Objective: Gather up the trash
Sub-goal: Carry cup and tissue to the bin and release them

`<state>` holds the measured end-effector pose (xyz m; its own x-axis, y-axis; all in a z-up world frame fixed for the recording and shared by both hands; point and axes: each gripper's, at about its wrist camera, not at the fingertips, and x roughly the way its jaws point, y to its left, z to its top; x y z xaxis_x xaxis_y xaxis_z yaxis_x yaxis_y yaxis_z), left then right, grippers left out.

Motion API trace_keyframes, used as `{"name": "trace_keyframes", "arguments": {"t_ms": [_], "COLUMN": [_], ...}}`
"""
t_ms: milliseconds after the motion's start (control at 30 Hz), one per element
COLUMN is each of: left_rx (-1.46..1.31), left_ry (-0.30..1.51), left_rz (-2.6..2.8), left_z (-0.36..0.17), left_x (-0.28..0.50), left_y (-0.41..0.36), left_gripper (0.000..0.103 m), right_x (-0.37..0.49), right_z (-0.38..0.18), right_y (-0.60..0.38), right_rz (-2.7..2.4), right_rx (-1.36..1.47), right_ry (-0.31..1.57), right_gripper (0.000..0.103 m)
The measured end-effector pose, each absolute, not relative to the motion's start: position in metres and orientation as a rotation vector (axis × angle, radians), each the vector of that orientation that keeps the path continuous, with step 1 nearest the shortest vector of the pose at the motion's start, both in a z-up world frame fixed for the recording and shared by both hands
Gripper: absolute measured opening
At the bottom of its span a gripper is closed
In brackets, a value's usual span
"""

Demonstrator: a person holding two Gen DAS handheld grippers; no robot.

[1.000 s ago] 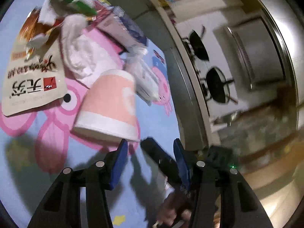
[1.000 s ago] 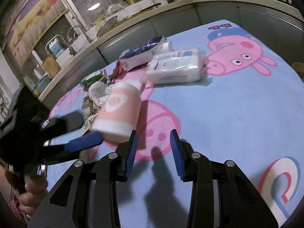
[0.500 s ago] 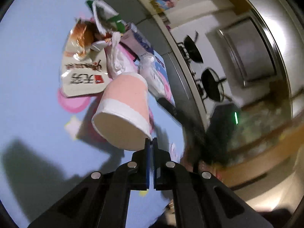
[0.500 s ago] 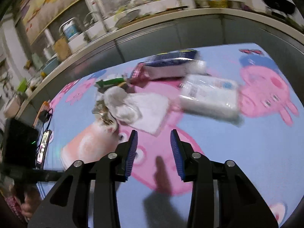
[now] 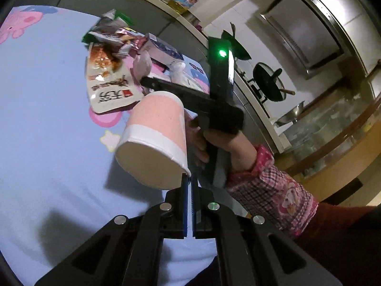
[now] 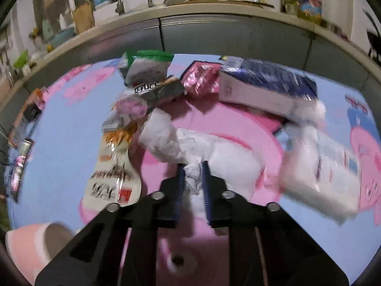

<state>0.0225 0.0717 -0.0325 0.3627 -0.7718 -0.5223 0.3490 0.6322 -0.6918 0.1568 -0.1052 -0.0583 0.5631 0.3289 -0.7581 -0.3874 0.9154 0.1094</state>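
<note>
My left gripper [image 5: 189, 183] is shut on the rim of a pink and white paper cup [image 5: 154, 138] and holds it above the cartoon-print tablecloth [image 5: 47, 119]; the cup also shows low left in the right wrist view [image 6: 31, 245]. My right gripper [image 6: 193, 176] is down in the trash pile, its jaws closed around crumpled white tissue [image 6: 193, 174]. Around it lie a white snack bag [image 6: 114, 174], a blue and white carton [image 6: 269, 88], a pink wrapper [image 6: 200, 78], a green-edged packet [image 6: 147, 66] and a plastic tissue pack [image 6: 321, 166].
The right gripper's body and the hand that holds it [image 5: 214, 109] cross the left wrist view just beyond the cup. A grey kitchen counter [image 6: 214, 31] with a sink and bottles runs behind the table. A phone and small items [image 6: 23, 128] lie at the table's left edge.
My left gripper closed on the cup's rim and lifted it off the cloth. My right gripper moved forward into the trash pile and closed on the tissue.
</note>
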Motion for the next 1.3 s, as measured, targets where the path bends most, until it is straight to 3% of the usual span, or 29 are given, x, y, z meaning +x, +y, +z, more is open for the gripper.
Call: {"name": "trace_keyframes", "arguments": {"t_ms": [433,600,867,1300], "left_rx": [-0.337,-0.248,-0.122,0.025], "left_ry": [1.016,1.059,0.979,1.11], "left_rz": [-0.887,-0.969,-1.113,-1.163], "left_z": [-0.025,-0.019,0.037,0.01], "left_x": [0.039,0.045,0.086,0.139], "left_y": [-0.025,-0.094,-0.218,-0.397], "left_gripper": [0.002,0.002,0.002,0.003], "right_x": [-0.002,-0.019,-0.053,-0.035], "right_z": [-0.044,-0.049,-0.01,-0.078], "right_y": [-0.293,-0.355,-0.473,-0.569], "right_rz": [0.32,0.21,0.003,-0.177], "right_rx": [0.427,0.571,0.648,0.814], "right_ry": [0.776,0.723,0.466,0.516], "right_gripper": [0.01,0.01,0.01,0.014]}}
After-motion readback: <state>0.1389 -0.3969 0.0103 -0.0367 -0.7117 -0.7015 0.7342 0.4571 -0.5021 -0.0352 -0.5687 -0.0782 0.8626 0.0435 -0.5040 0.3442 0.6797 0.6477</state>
